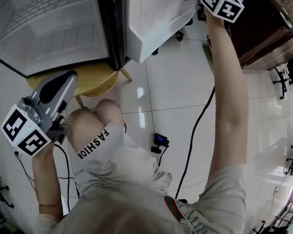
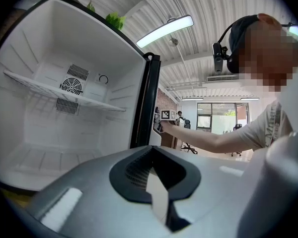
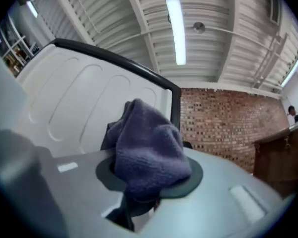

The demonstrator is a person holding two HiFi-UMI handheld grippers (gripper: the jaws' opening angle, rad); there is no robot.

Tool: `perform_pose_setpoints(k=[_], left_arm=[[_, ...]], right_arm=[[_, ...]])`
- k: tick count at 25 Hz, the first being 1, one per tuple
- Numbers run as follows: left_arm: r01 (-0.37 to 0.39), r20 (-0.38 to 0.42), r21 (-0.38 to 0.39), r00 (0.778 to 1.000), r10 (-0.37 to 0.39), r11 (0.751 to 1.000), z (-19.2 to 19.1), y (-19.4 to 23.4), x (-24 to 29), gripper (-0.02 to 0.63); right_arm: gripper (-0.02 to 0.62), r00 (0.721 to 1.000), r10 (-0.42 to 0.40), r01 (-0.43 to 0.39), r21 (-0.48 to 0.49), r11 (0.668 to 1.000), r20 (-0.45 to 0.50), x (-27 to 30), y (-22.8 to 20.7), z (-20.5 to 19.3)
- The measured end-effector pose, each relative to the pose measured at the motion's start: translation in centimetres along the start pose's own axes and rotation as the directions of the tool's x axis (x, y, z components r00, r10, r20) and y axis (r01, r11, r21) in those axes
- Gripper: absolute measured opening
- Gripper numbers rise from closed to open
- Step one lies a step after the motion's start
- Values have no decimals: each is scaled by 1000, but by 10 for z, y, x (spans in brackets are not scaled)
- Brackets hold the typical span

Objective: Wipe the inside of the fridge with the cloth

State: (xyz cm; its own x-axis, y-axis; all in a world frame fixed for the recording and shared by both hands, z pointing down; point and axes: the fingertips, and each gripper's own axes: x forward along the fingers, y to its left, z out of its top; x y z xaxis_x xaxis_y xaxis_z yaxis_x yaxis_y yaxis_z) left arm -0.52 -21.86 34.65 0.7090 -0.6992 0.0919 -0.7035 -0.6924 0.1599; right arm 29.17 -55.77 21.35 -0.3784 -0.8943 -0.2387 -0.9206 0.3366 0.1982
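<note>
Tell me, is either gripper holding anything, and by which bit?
The right gripper is shut on the purple cloth, pinching its bunched lower end while the rest puffs up above the jaws. The left gripper is shut and empty.

Swivel chairs [image 2: 188,147], strip lights [image 2: 165,29] and a glossy tiled floor [image 1: 171,77] suggest an office.

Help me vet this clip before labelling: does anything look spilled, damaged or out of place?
Nothing stands out. The fridge looks clean inside with no spill, its shelf is in place, and the cloth is bunched in the shut right gripper beside the open door.
</note>
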Motion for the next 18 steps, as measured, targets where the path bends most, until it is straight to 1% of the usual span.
perform_pose_setpoints(k=[2, 3, 4, 5, 6, 7, 8, 9, 10, 11, 12, 13, 14, 16, 17, 18], left_arm=[[1, 2, -4, 1000, -1, 1000, -2, 0, 1, 3], [4, 2, -6, 1000, -4, 1000, -3, -1, 1, 3], [7, 2, -8, 1000, -7, 1000, -5, -1, 2, 3], [10, 2, -10, 1000, -10, 1000, -6, -2, 2, 3], [14, 3, -11, 1000, -14, 1000, -7, -2, 3, 3], [16, 4, -11, 1000, -16, 1000, -7, -1, 2, 3], [15, 4, -11, 1000, -15, 1000, -6, 0, 0, 3], [13, 4, -9, 1000, -13, 1000, -5, 1, -2, 3], [10, 6, -7, 1000, -10, 1000, -3, 2, -4, 3], [7, 10, -3, 1000, -7, 1000, -2, 3, -6, 3], [5, 15, -1, 1000, -5, 1000, -1, 4, -6, 3], [4, 18, 0, 1000, -4, 1000, -1, 4, -7, 3], [4, 20, -1, 1000, -4, 1000, -1, 3, -8, 3], [7, 22, -3, 1000, -7, 1000, -3, -1, -9, 3], [9, 24, -2, 1000, -9, 1000, -4, -2, -10, 3], [11, 26, -1, 1000, -11, 1000, -5, -3, -10, 3]], right_arm=[[114, 1000, -14, 14, -6, 1000, -21, -5, 0, 3], [114, 1000, -5, 5, 14, 1000, -2, -13, 6, 13], [114, 998, 29, -31, 37, 999, 47, -26, 19, 29], [114, 989, 89, -94, 39, 995, 116, -45, 42, 50], [114, 967, 174, -179, 11, 984, 189, -69, 72, 72], [115, 929, 275, -274, -39, 961, 248, -94, 108, 90], [115, 883, 375, -362, -97, 927, 283, -117, 146, 102], [115, 839, 458, -430, -157, 889, 294, -137, 183, 109], [115, 805, 518, -475, -209, 855, 290, -150, 214, 112], [115, 785, 553, -498, -247, 831, 280, -157, 235, 111], [114, 776, 568, -506, -269, 820, 273, -159, 246, 109], [114, 777, 571, -505, -279, 817, 265, -158, 248, 105], [115, 791, 561, -494, -285, 821, 244, -153, 242, 97], [115, 838, 514, -457, -278, 845, 183, -135, 218, 70], [117, 849, 499, -453, -250, 856, 172, -125, 204, 57], [118, 853, 491, -454, -211, 865, 178, -117, 192, 48]])
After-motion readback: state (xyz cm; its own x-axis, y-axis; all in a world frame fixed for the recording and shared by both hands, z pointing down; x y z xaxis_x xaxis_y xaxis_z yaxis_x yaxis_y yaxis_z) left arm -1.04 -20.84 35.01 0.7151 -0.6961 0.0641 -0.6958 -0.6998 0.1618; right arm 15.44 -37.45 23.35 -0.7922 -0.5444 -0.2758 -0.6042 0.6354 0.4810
